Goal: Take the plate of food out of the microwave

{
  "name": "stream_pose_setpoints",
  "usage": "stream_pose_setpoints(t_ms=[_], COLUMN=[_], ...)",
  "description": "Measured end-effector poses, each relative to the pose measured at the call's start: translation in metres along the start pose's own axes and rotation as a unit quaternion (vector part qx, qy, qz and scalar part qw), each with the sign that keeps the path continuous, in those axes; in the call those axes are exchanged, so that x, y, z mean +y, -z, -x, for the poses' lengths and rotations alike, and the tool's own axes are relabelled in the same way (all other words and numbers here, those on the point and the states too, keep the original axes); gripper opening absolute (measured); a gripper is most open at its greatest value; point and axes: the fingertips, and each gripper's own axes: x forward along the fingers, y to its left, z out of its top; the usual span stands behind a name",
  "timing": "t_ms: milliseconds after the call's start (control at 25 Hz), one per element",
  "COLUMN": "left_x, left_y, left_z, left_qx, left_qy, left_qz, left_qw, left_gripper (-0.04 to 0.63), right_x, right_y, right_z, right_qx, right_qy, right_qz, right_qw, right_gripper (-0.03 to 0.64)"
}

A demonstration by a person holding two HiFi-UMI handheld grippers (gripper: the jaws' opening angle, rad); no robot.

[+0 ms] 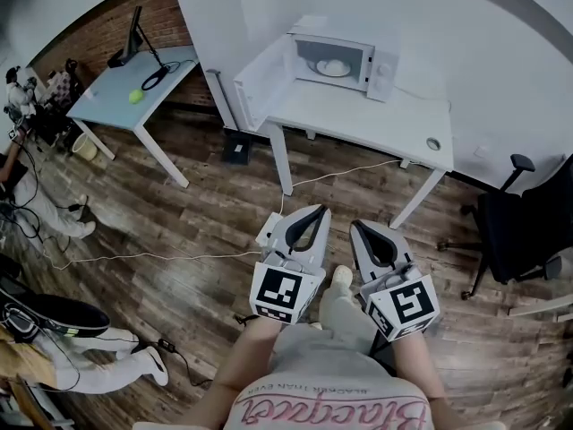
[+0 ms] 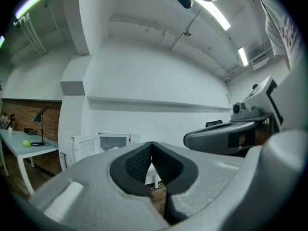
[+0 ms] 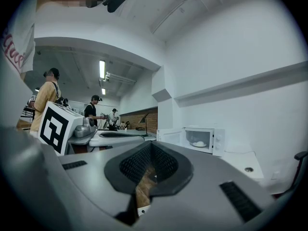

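Where the microwave [image 1: 345,61] stands with its door [image 1: 261,83] swung open to the left, the plate of food [image 1: 333,67] sits inside the cavity, a pale mound on a white plate. The microwave occupies the back left part of the white surface [image 1: 358,119], and its open door reaches out past the left edge. Near the front right corner of that surface lies 1 small round object [image 1: 433,143], too small to identify.

The 2 hand-held grippers are well apart from the plate, held level over the wooden floor [image 1: 179,231] and pointing toward the microwave. The left hand-held gripper [image 1: 315,210] has its jaws pressed together at the tips with nothing between them. The right hand-held gripper [image 1: 357,227], just beside it, likewise has its jaws closed and empty.

Off to the left stands a second surface [image 1: 116,92] carrying a green ball [image 1: 135,97] near its front edge and a desk lamp [image 1: 134,34] toward the back. A black office chair [image 1: 524,231] stands to the right of the white surface. In the right gripper view, several people [image 3: 48,97] stand in the background.
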Motion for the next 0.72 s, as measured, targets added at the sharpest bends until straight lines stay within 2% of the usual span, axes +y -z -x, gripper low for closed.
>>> stream_pose_setpoints(t_ms=[400, 720], left_x=[0.028, 0.052], left_y=[0.009, 0.013], left_z=[-0.044, -0.1], left_qx=[0.005, 0.012], left_qy=[-0.003, -0.002], left_qz=[0.0, 0.003], left_qw=[1.0, 0.9999], left_gripper=[0.008, 0.008], right_x=[-0.035, -0.079], right_y=[0.005, 0.005], right_z=[-0.04, -0.079], right_qx=[0.002, 0.006], right_qy=[-0.001, -0.002], right_qz=[-0.004, -0.008], right_qw=[1.0, 1.0], right_gripper=[0.011, 0.011])
